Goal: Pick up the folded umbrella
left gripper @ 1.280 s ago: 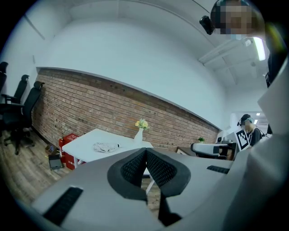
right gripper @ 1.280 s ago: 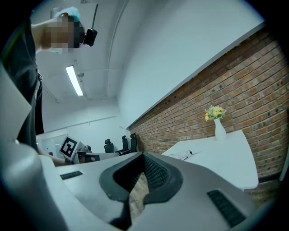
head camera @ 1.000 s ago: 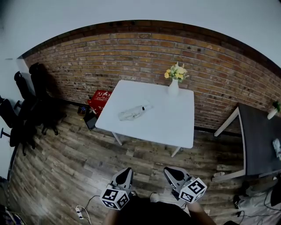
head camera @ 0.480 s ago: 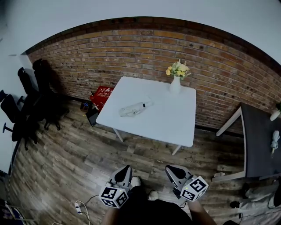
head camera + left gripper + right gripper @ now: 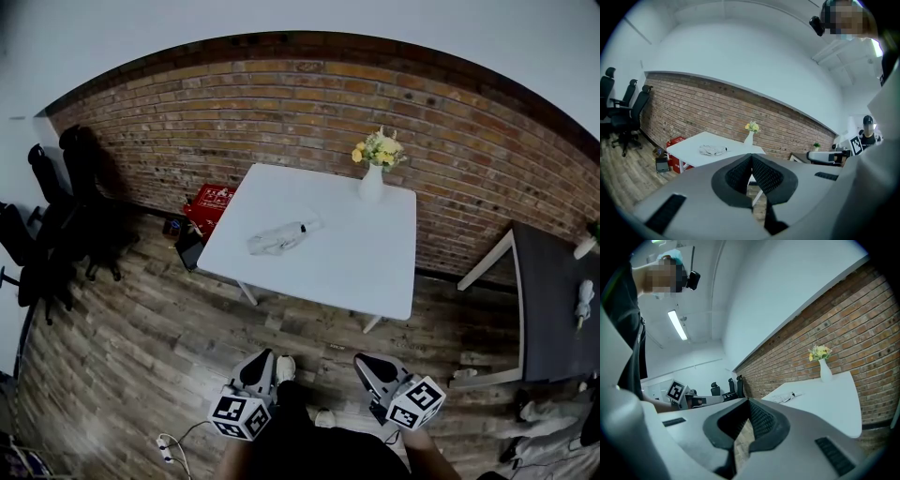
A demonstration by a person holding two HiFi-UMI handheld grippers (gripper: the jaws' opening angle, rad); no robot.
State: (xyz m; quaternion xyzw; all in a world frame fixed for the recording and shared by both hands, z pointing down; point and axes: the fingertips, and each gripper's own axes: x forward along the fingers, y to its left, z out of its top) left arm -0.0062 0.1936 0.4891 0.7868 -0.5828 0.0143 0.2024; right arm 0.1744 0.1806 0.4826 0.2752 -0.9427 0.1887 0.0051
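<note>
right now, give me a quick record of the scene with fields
target: folded umbrella, lying flat on the white table, untouched
also on table: vase of yellow flowers, at the far edge by the brick wall
left gripper: shut, empty, short of the table
right gripper: shut, empty, short of the table
floor beside table: red crate
far left: black office chairs

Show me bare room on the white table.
On the white table, the near right part, from the folded umbrella to the right edge, is bare; so is the far left corner. The vase crowds the far right corner.
</note>
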